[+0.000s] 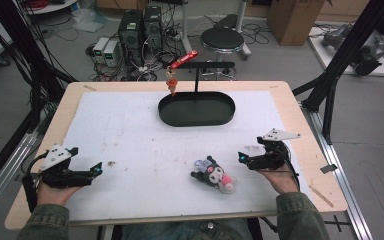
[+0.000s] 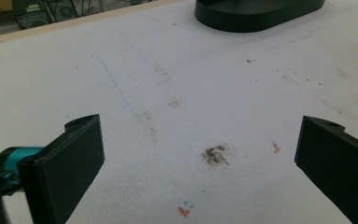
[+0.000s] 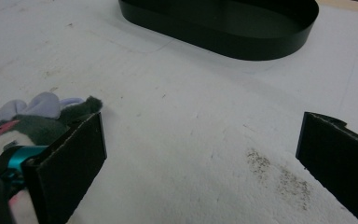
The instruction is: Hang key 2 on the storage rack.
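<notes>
A small plush toy [image 1: 213, 173] with a dark body, purple ears and a pink-white face lies on the white mat near the front, right of centre. My right gripper [image 1: 242, 158] rests just to its right, open and holding nothing; in the right gripper view the plush toy [image 3: 32, 116] sits beside the left jaw. My left gripper [image 1: 97, 170] lies at the front left, open over bare mat, with nothing between its jaws [image 2: 200, 158]. A black oval tray [image 1: 196, 108] with a T-shaped stand [image 1: 200, 66] sits at the back centre. A red keychain [image 1: 179, 65] hangs from the stand's left end.
The white mat [image 1: 145, 140] covers most of the wooden table [image 1: 300, 125]. Small dirt stains mark the mat [image 2: 216, 154]. Beyond the table are computer towers [image 1: 140, 30], a black stool [image 1: 222, 39], and black frame legs [image 1: 330, 85] at the right.
</notes>
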### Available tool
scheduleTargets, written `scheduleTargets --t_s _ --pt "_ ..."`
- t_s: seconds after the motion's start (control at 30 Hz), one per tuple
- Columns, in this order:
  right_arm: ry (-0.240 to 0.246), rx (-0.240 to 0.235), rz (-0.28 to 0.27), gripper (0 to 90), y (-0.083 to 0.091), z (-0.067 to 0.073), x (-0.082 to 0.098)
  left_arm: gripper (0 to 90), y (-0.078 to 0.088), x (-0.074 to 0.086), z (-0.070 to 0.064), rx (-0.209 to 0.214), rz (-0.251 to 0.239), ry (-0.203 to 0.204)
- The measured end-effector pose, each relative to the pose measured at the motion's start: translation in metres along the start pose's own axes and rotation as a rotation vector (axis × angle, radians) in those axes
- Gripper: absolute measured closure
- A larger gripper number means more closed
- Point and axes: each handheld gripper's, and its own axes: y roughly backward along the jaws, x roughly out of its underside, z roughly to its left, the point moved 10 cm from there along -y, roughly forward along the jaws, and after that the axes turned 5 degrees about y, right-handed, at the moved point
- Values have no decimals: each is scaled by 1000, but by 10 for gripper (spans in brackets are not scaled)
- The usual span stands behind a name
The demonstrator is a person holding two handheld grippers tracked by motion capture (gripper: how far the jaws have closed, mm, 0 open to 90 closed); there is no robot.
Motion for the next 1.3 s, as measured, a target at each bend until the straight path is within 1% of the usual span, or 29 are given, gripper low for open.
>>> scheduleTargets --t_s 0.07,0.1,0.17,0.23,0.27,0.4,0.47,0.53,0.6,0.7,0.83,0.97,1.07,1.2,1.3 --pt "12 -1 4 6 -1 1 0 18 4 -2 -1 2 -12 14" --pt "11 -4 6 5 -1 2 -1 18 5 -3 -2 -5 -20 17" --pt "11 -9 7 6 -1 4 -2 18 7 -5 -3 -6 -30 30" --pt "15 -18 10 5 -1 7 -3 18 8 -4 -3 -6 -32 36" --pt "25 -24 9 6 -1 9 -5 18 8 -4 -3 -9 -29 34" --pt "44 -50 24 5 -1 22 -11 18 8 0 -1 -18 -16 35" --pt "64 -62 33 5 -2 28 -13 18 8 2 1 -22 -15 36" --pt "85 -83 45 5 -4 37 -15 18 8 3 4 -36 -20 35" --pt "105 -100 65 5 -6 47 -16 18 8 5 7 -44 -19 32" --pt "143 -138 102 5 -11 62 -14 18 6 7 11 -46 -18 40" --pt "195 -168 159 5 -19 82 -11 18 5 9 12 -45 -9 38" --pt "222 -197 197 5 -23 98 -9 18 5 9 11 -44 -8 40" --pt "243 -216 217 5 -26 108 -7 18 4 9 12 -40 -7 36" --pt "269 -212 249 5 -30 116 -2 18 1 9 12 -37 -3 29" --pt "296 -198 277 5 -34 119 2 18 0 9 11 -33 2 24"
